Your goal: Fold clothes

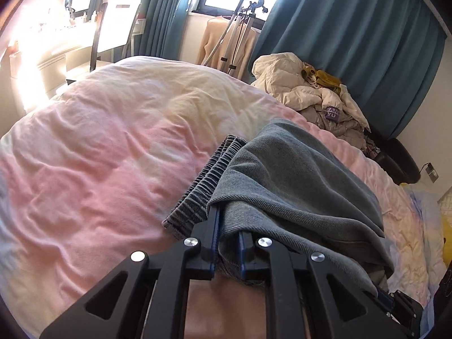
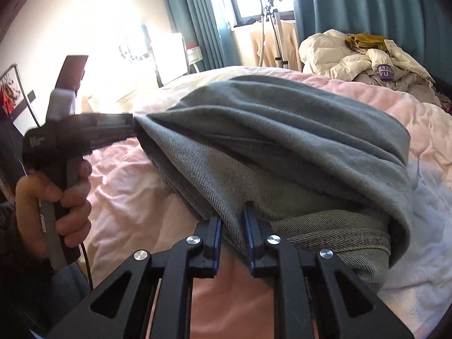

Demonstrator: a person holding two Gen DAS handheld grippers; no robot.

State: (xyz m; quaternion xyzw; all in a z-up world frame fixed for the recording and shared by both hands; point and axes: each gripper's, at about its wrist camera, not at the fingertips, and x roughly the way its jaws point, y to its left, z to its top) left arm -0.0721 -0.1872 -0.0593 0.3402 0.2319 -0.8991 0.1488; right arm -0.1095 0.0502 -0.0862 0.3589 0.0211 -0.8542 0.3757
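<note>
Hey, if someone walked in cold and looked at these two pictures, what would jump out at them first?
First, the grey-green garment, bunched and lifted over the pink duvet, pinched at two spots by the left gripper and the right gripper. Next, the hand gripping the other tool's handle at the left of the right wrist view. Behind, a heap of cream bedding sits before teal curtains.

**A:** ok quick count, what's on the bed?

**B:** one grey garment (image 2: 282, 141), one pink duvet (image 1: 99, 141), one heap of cream bedding (image 1: 305, 84) at the far side.

**A:** grippers?

**B:** two: left gripper (image 1: 227, 243), right gripper (image 2: 231, 226). One hand (image 2: 53, 200) in shot. Plus one chair (image 1: 115, 25) and one clothes stand (image 1: 240, 28).
</note>
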